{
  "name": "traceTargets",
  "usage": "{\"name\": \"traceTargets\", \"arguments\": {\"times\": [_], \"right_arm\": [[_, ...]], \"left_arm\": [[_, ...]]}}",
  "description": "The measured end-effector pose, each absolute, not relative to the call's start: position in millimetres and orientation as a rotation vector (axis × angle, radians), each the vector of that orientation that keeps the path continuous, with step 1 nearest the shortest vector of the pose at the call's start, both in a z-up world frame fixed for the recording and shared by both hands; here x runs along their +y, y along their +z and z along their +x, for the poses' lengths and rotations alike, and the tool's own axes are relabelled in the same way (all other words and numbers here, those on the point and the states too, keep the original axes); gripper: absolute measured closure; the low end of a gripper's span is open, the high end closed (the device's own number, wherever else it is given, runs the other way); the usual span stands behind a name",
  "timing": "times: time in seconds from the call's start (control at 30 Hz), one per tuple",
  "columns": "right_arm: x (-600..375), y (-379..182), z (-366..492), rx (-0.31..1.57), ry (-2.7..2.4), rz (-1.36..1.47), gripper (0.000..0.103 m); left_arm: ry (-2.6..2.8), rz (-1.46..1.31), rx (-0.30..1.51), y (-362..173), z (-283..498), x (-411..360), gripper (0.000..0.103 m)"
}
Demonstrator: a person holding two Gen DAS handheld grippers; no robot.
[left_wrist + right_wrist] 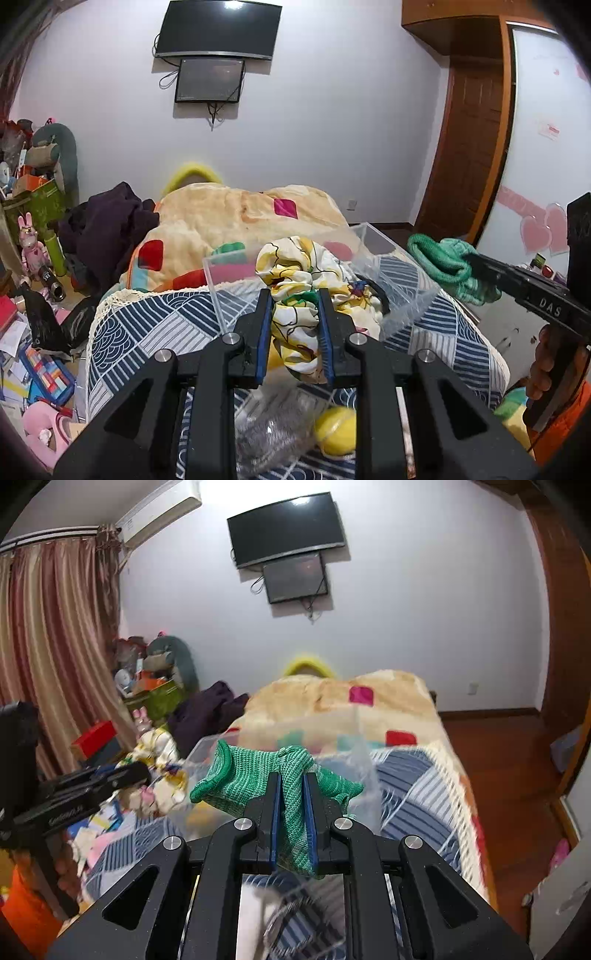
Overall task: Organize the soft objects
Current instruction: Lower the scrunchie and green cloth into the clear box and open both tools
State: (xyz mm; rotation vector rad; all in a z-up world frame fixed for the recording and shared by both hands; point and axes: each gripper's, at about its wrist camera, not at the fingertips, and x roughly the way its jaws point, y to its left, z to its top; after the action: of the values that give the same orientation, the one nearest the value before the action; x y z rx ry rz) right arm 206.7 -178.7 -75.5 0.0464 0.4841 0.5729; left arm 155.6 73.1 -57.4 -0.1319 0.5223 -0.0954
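Left wrist view showed the left tongs [295,310] closed on a crumpled yellow-and-white floral cloth [295,280], held up over the near left part of a clear plastic bin [402,295] that sat on the bed [147,325]. Right wrist view showed the right tongs [292,794] clamped on a green knitted glove [258,771], carried in the air just near of the bin's rim [207,744], with the left tongs off to the left.

Judging by this, the step in hand was loading: both soft things were gripped and lifted, neither yet let go. The next move would call for bringing each bundle lower inside the bin's walls, one at a time so the tongs did not crowd each other, then opening the tongs.

The bin seemed to hold some cloth already, though I could not tell that cloth apart from the piece being held. A yellow ball [336,428] lay nearer, beneath the left tongs, beside crinkled clear plastic [273,428].
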Motion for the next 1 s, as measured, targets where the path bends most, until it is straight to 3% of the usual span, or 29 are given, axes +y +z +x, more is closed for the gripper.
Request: {"name": "traceTargets", "arguments": {"times": [0.83, 1.0], "right_arm": [[-133, -106, 263, 0.653, 0.517, -0.122, 0.092], [-132, -102, 258, 0.661, 0.516, -0.130, 0.090]], "left_arm": [[-0.125, -0.078, 0.762, -118, 247, 47, 0.080], [-0.128, -0.056, 0.755, -111, 238, 43, 0.058]]}}
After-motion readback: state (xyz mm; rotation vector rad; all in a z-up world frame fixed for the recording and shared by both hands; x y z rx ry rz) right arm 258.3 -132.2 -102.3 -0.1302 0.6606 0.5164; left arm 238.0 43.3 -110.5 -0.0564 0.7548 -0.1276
